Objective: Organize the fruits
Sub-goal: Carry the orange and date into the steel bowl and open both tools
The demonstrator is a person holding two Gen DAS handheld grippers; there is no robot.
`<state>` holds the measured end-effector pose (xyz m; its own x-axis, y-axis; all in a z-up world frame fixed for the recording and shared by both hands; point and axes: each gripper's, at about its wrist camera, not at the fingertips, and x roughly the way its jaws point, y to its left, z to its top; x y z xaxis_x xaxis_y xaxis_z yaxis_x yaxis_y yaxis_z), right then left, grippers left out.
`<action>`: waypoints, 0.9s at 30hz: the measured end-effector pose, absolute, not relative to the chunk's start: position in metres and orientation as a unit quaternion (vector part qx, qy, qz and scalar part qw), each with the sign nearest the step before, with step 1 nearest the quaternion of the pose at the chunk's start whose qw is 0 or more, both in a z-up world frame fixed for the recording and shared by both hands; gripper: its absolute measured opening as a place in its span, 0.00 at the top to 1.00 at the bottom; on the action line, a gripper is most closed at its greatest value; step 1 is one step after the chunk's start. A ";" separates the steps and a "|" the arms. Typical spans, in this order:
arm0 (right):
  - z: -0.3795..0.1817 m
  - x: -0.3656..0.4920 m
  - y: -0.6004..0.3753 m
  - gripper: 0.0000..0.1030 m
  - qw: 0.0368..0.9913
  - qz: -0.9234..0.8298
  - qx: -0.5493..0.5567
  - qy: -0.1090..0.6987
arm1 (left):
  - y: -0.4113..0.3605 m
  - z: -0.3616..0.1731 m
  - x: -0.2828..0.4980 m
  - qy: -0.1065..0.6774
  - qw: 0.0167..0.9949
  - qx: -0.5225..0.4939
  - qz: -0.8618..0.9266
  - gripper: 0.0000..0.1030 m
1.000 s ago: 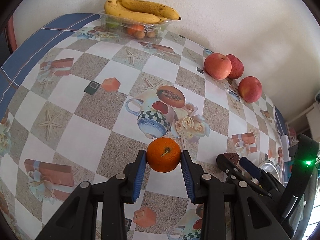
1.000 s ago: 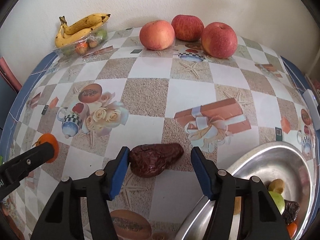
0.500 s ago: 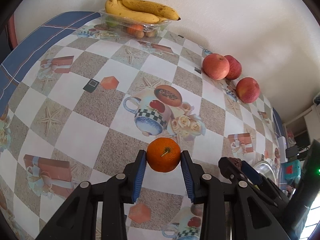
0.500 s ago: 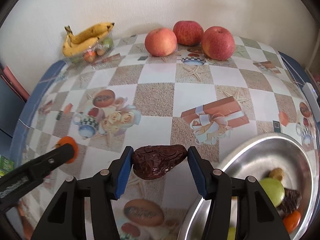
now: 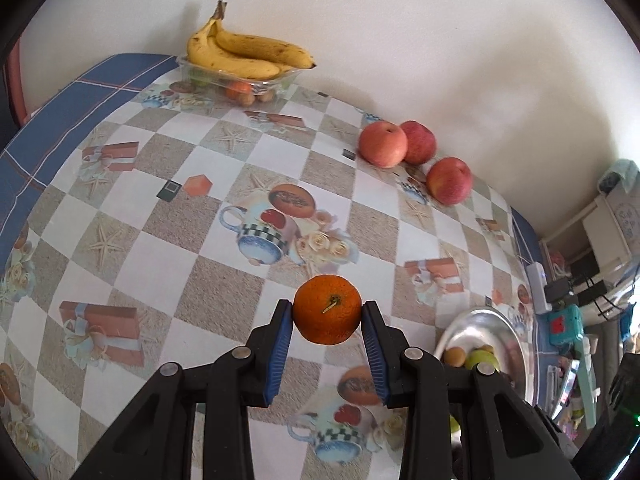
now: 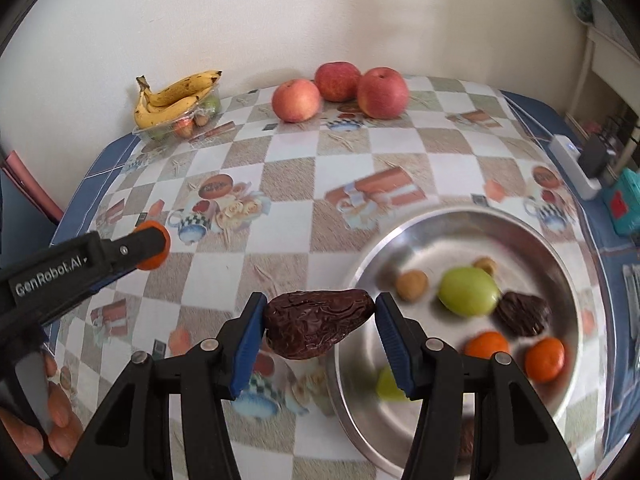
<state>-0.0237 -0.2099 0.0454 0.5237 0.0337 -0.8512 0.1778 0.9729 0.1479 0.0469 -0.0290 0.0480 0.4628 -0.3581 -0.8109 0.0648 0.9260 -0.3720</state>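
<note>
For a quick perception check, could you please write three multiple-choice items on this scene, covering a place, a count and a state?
1. Where do the bananas lie?
A. in the metal bowl
B. on a clear tray by the wall
C. on the floor

2. How many apples stand near the wall?
A. one
B. three
C. five

3. What does the right gripper hold?
A. nothing
B. an apple
C. a dark wrinkled date

Answers: 1 B, they top the clear tray; 2 B, three show in both views; 3 C, the date sits pinched between the blue pads.
</note>
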 end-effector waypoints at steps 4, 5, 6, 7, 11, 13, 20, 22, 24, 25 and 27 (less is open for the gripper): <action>0.045 -0.043 -0.219 0.44 0.862 -0.052 0.123 0.488 | -0.034 0.050 0.037 0.504 0.840 -0.147 -0.133 0.64; 0.045 -0.048 -0.220 0.44 0.862 -0.055 0.125 0.488 | -0.036 0.050 0.035 0.506 0.839 -0.147 -0.135 0.64; 0.045 -0.052 -0.222 0.44 0.862 -0.057 0.127 0.488 | -0.038 0.050 0.032 0.507 0.839 -0.145 -0.137 0.64; 0.045 -0.054 -0.224 0.44 0.861 -0.059 0.128 0.488 | -0.040 0.050 0.030 0.508 0.838 -0.141 -0.138 0.64; 0.044 -0.065 -0.228 0.44 0.858 -0.062 0.140 0.490 | -0.048 0.051 0.023 0.510 0.838 -0.133 -0.139 0.64; 0.044 -0.065 -0.229 0.44 0.857 -0.061 0.141 0.492 | -0.051 0.052 0.021 0.509 0.839 -0.133 -0.139 0.64; 0.046 -0.069 -0.236 0.44 0.859 -0.072 0.132 0.490 | -0.080 0.053 0.010 0.508 0.838 -0.116 -0.159 0.63; 0.045 -0.071 -0.242 0.44 0.858 -0.077 0.133 0.491 | -0.086 0.051 0.007 0.510 0.837 -0.116 -0.163 0.63; 0.045 -0.073 -0.248 0.44 0.856 -0.084 0.133 0.492 | -0.094 0.048 0.003 0.515 0.832 -0.117 -0.167 0.63; 0.044 -0.074 -0.251 0.44 0.856 -0.088 0.133 0.493 | -0.097 0.046 0.002 0.518 0.830 -0.119 -0.169 0.63; 0.043 -0.076 -0.256 0.44 0.854 -0.094 0.133 0.494 | -0.103 0.044 0.000 0.520 0.828 -0.118 -0.174 0.63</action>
<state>-0.0762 -0.2560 0.0435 0.4940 -0.0288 -0.8690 0.2909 0.9473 0.1340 0.0004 -0.1026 0.0436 0.3981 -0.4110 -0.8201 0.1651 0.9115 -0.3767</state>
